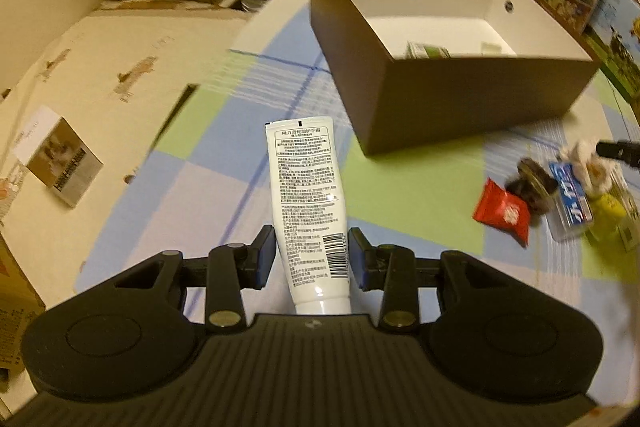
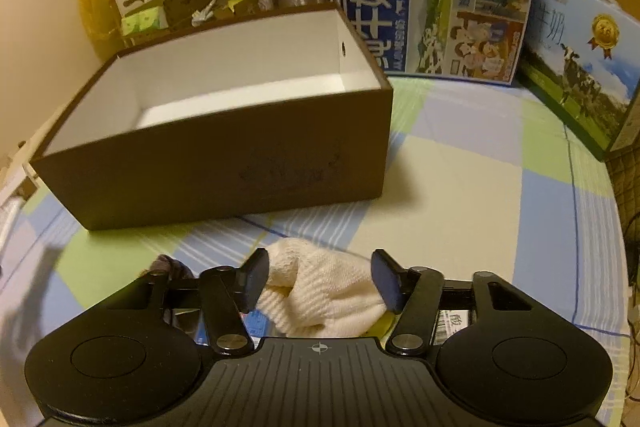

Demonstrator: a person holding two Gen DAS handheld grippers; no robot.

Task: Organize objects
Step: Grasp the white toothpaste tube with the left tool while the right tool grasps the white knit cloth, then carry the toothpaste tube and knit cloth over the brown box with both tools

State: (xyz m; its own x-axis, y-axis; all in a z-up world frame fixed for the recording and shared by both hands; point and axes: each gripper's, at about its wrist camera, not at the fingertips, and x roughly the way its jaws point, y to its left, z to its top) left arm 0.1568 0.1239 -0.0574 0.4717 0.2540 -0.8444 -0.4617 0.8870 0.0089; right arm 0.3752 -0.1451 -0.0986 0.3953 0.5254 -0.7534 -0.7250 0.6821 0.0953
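While the left gripper (image 1: 311, 257) has its fingers clamped on a white tube (image 1: 307, 203), long axis pointing ahead toward the brown box (image 1: 472, 99) up and right, the right gripper (image 2: 320, 277) hangs open around a white sock (image 2: 320, 291) on the tabletop (image 2: 460, 195).

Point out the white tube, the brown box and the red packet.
white tube (image 1: 306, 187), left wrist view, middle of its printed back.
brown box (image 1: 472, 99), left wrist view, its near outer wall.
red packet (image 1: 502, 214), left wrist view, middle of the wrapper.
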